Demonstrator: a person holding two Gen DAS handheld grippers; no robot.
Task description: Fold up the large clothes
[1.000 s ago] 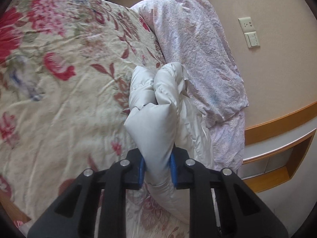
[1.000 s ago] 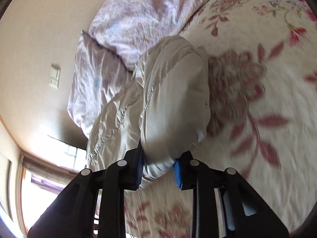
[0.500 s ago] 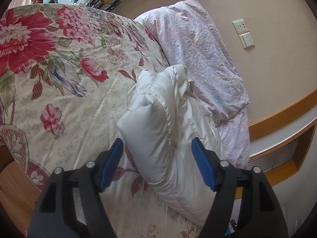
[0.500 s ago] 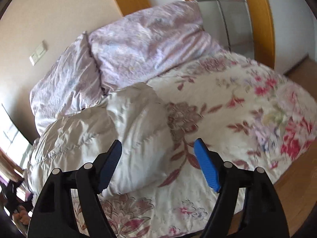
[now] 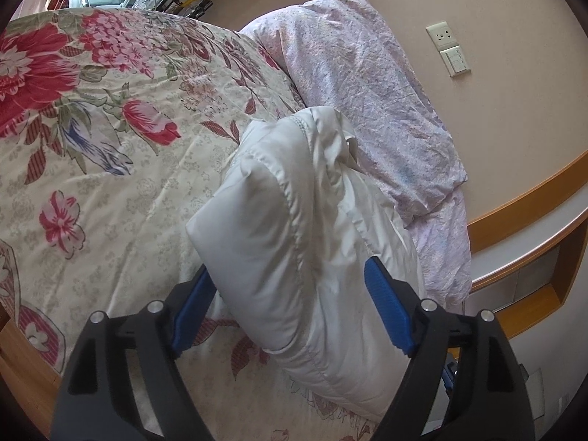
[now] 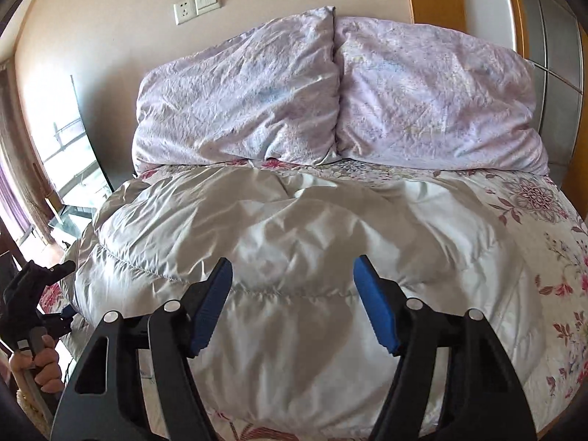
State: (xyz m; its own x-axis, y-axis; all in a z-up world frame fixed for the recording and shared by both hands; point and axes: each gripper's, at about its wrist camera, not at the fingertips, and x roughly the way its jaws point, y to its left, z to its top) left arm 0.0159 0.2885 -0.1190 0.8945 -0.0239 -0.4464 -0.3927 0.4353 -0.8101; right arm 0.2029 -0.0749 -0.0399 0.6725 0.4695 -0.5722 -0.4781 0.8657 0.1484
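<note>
- Right now the white puffer jacket (image 5: 294,257) lies in a folded bundle on the floral bedspread (image 5: 110,154), close to the head of the bed and just in front of the lilac pillows (image 6: 330,92).
- The left tongs (image 5: 286,308) stand wide open over one end of the bundle; the blue pads (image 5: 386,312) flank the padded fold on both sides but grip nothing, and whether they brush the fabric cannot be told.
- From that side the jacket looks stacked in thick layers, one rounded quilted corner jutting toward the tongs, its far edge just beside the nearer pillow (image 5: 367,92).
- The right tongs (image 6: 294,301) are likewise spread wide and empty, hovering over the broad, shiny top face of the jacket (image 6: 294,239), which fills the gap between the two fingers.
- In the right wrist view the jacket spreads across the bed's width below the two pillows, a strip of bedspread (image 6: 551,257) showing to its side.
- At the left edge of that view a hand (image 6: 40,364) grips the black handle of the other tool, beside the bed.
- A wall socket and switch (image 6: 198,3) sit above the pillows.
</note>
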